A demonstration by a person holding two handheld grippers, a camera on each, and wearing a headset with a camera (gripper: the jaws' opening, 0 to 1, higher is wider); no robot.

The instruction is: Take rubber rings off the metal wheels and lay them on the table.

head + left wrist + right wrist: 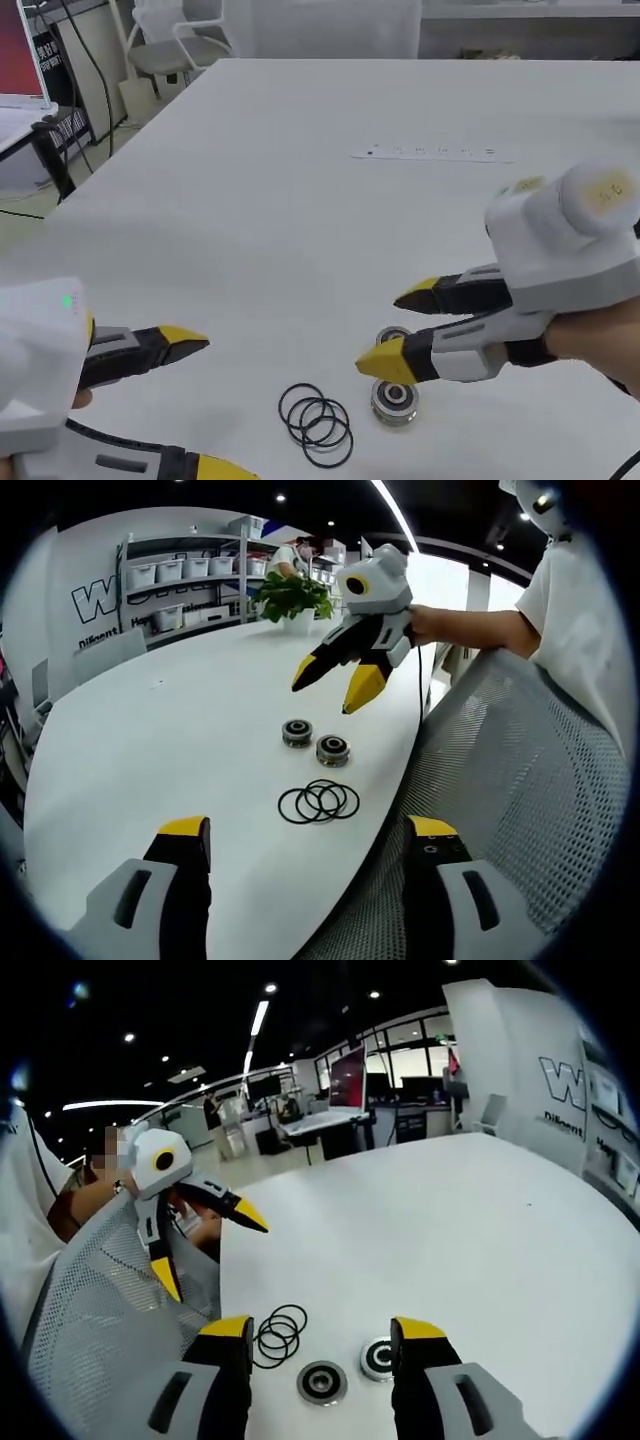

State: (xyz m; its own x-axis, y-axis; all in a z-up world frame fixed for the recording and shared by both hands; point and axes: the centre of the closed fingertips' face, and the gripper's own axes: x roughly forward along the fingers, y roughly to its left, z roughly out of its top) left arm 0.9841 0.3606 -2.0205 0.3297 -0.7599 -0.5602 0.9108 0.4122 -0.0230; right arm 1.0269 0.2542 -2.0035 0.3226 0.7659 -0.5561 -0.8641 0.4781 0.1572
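White table (300, 200), rubber rings (316, 418) (loose)

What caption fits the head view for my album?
Open left gripper and right gripper hover near black rubber rings, round metal wheels, white table.

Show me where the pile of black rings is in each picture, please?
Head view: black rings at the bottom centre, just left of the metal wheels.
Left gripper view: black rings in the middle, just below the metal wheels.
Right gripper view: black rings low and left of centre, beside the metal wheels.
Shared landmark: the two metal wheels next to the rings.
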